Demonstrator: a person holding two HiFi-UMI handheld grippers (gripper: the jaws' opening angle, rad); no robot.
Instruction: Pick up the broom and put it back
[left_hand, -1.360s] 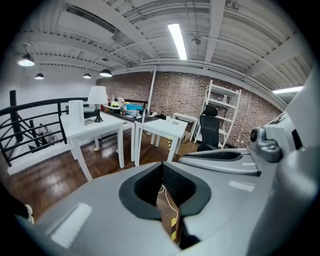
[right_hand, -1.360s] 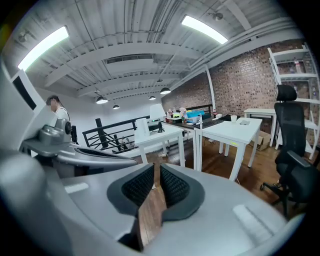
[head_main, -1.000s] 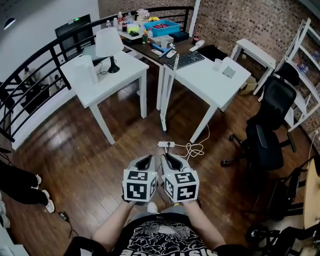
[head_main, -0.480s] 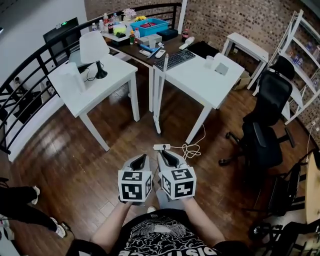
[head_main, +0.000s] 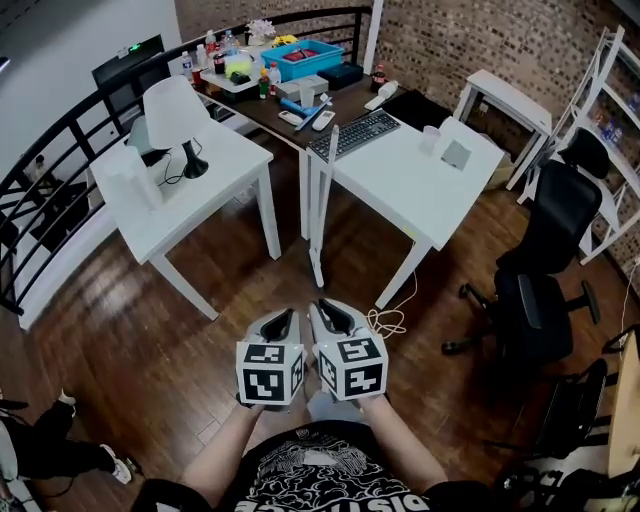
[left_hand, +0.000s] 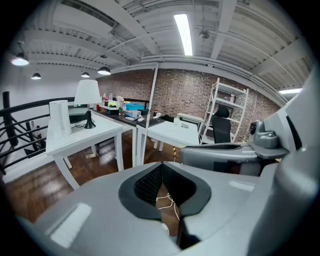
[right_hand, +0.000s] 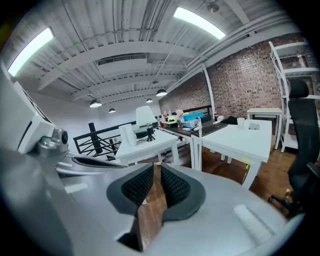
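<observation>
A long white stick (head_main: 322, 205) leans in the gap between the two white tables; it may be the broom's handle, and its lower end is too small to make out. It also shows as a thin white stick (left_hand: 148, 112) in the left gripper view. Both grippers hang side by side over the wooden floor, well short of it. My left gripper (head_main: 286, 317) (left_hand: 161, 166) has its tips together and holds nothing. My right gripper (head_main: 323, 306) (right_hand: 155, 166) shows a narrow slit of floor between its pads, with nothing in it.
The left white table (head_main: 215, 215) carries a lamp (head_main: 172, 112); the right one (head_main: 420, 195) a keyboard (head_main: 358, 132). A white cable (head_main: 388, 322) lies on the floor ahead. A black office chair (head_main: 540, 270) stands right, a black railing (head_main: 60, 170) left, a person's legs (head_main: 45, 450) lower left.
Both grippers have travelled forward together toward the tables, which now sit nearer and lower in the head view. The person's legs at the left have slid toward the frame's corner.
</observation>
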